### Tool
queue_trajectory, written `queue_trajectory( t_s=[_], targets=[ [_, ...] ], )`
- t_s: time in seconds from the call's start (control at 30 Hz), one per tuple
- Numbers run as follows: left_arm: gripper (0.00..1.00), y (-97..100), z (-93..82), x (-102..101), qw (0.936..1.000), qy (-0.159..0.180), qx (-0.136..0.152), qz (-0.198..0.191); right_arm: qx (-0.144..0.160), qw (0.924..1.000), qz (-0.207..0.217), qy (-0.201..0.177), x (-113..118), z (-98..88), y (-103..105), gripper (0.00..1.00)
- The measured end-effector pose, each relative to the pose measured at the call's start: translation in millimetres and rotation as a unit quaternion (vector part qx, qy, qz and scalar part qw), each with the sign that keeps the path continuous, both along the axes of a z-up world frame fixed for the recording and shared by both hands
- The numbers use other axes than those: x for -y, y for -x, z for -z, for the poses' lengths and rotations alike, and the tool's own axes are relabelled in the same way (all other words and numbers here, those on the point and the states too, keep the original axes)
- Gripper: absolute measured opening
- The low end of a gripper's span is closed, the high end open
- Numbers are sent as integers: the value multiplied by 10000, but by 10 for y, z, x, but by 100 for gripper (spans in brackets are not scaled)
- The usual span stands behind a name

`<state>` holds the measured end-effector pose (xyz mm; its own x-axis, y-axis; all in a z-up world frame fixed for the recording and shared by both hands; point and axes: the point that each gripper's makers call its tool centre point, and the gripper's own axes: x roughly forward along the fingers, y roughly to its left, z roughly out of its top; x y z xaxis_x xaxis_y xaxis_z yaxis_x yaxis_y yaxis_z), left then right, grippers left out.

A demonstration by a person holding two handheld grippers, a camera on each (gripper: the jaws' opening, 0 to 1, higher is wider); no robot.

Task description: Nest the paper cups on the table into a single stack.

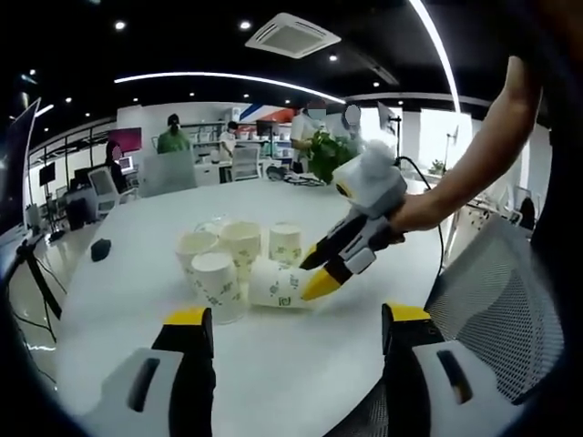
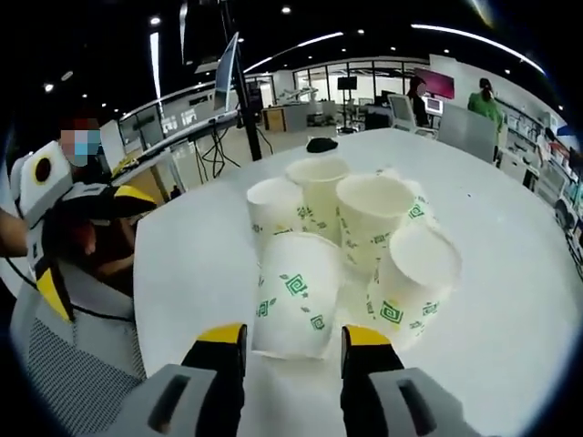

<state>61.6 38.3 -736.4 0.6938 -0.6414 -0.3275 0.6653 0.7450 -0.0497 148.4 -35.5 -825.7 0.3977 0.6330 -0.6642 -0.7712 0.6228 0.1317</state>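
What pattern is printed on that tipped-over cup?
Small green squarish leaf-like marks on the white tipped-over cup, clearest in the right gripper view.

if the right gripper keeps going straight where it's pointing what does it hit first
Most likely the tipped-over paper cup lying on its side; it sits right ahead of the right gripper, between its open jaws. The upright cups stand behind it.

An open-plan office: desks with monitors [image 1: 47,173], mesh chairs [image 1: 510,309], ceiling vent [image 1: 291,35].
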Motion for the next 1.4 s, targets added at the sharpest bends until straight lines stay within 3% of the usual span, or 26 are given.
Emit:
queue_trajectory(
  t_s=[0.27,0.83,1.17,1.4],
  targets=[
    [75,-12,-6,-22,10000,27,10,-51,-144,9998,-68,152,-31,75,53,35],
    [68,-55,-29,-6,9999,-29,-90,91,-33,9996,-230,146,34,17,144,33],
    [64,-230,-137,-45,9998,139,-84,83,256,9984,-495,71,44,-108,251,33],
    [59,-251,-128,22,9994,60,-94,319,463,9965,-681,-120,14,-252,383,33]
  ],
)
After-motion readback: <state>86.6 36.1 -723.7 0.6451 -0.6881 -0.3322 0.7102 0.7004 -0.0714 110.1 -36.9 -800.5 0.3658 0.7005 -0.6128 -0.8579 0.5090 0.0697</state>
